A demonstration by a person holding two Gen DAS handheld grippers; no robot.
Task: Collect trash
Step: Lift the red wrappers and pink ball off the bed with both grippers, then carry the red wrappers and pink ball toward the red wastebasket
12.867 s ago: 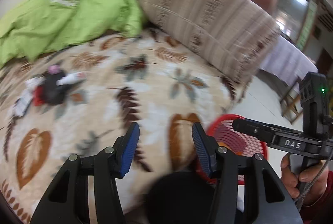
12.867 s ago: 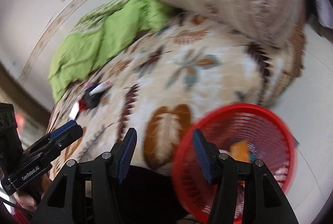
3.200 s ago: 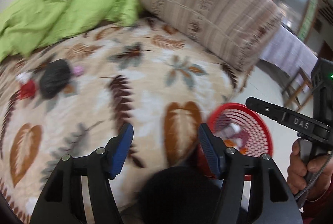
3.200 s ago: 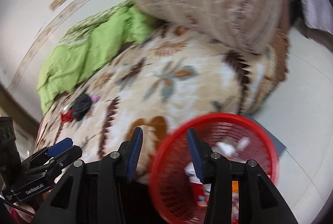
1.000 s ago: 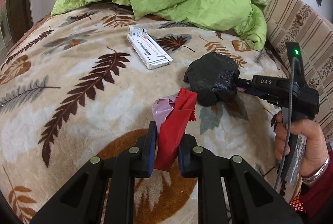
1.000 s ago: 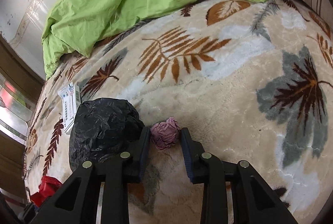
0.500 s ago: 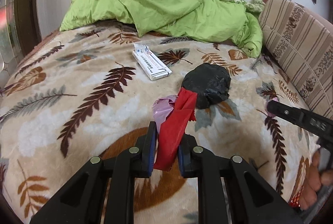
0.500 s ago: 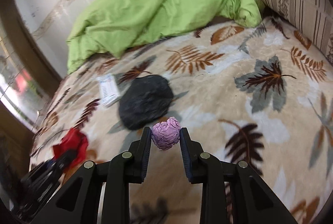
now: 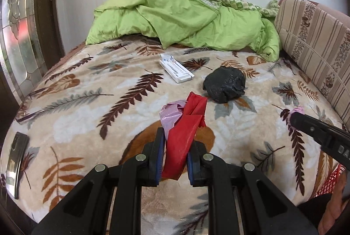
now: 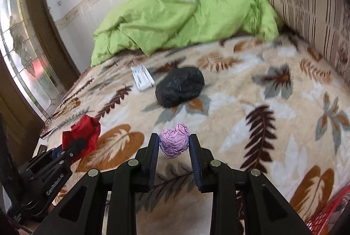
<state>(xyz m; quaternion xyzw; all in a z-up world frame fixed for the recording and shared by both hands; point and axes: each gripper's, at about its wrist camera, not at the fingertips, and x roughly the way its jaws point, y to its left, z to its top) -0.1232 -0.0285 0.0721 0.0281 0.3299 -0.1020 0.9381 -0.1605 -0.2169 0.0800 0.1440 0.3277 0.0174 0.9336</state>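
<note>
My left gripper (image 9: 174, 155) is shut on a red plastic wrapper (image 9: 186, 132) bunched with a pale pink piece (image 9: 171, 112), held above the leaf-patterned blanket (image 9: 91, 112). My right gripper (image 10: 174, 148) is shut on a crumpled purple paper ball (image 10: 174, 142), also lifted off the bed. A black crumpled bag (image 9: 225, 84) and a white box (image 9: 176, 68) lie on the blanket farther back. The red basket's rim (image 10: 328, 215) shows at the lower right of the right wrist view.
A green quilt (image 9: 186, 16) is heaped at the head of the bed. A striped cushion (image 9: 317, 42) stands along the right. A dark phone (image 9: 16, 160) lies at the blanket's left edge. A glass door (image 10: 28, 64) is on the left.
Both grippers have pulled back and up from the bed with their trash. The black bag and white box now lie farther away. The basket's rim has come into view.
</note>
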